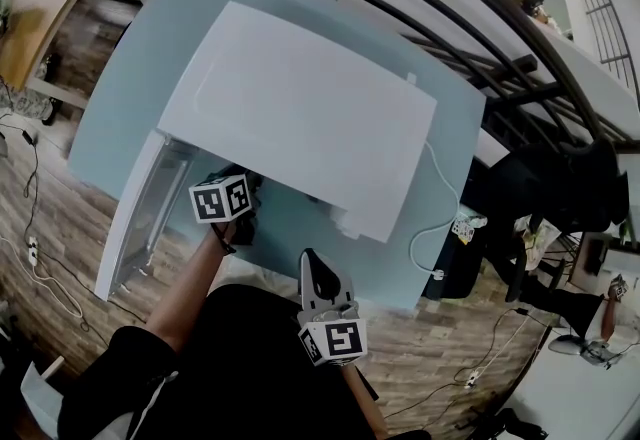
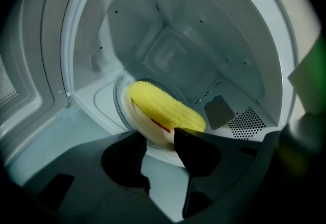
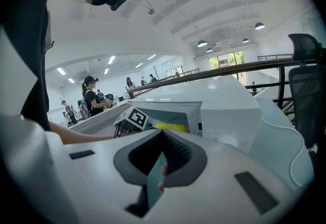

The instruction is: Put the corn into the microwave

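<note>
The yellow corn (image 2: 163,106) lies on a white plate (image 2: 145,129) on the glass turntable inside the white microwave (image 1: 300,108), whose door (image 1: 140,218) hangs open to the left. My left gripper (image 2: 160,142) reaches into the cavity, its jaws open with a gap, tips just short of the corn's near end and not pressing it. Its marker cube (image 1: 220,198) shows at the microwave's mouth. My right gripper (image 1: 309,260) hovers shut and empty over the table's front edge, pointing at the microwave (image 3: 224,111), where a sliver of corn (image 3: 170,127) shows.
The microwave stands on a light blue table (image 1: 130,78). A white power cable (image 1: 437,228) trails off its right side. A black railing (image 1: 480,18) runs behind the table. Dark chairs (image 1: 560,188) stand at the right. Several people (image 3: 94,98) stand far off.
</note>
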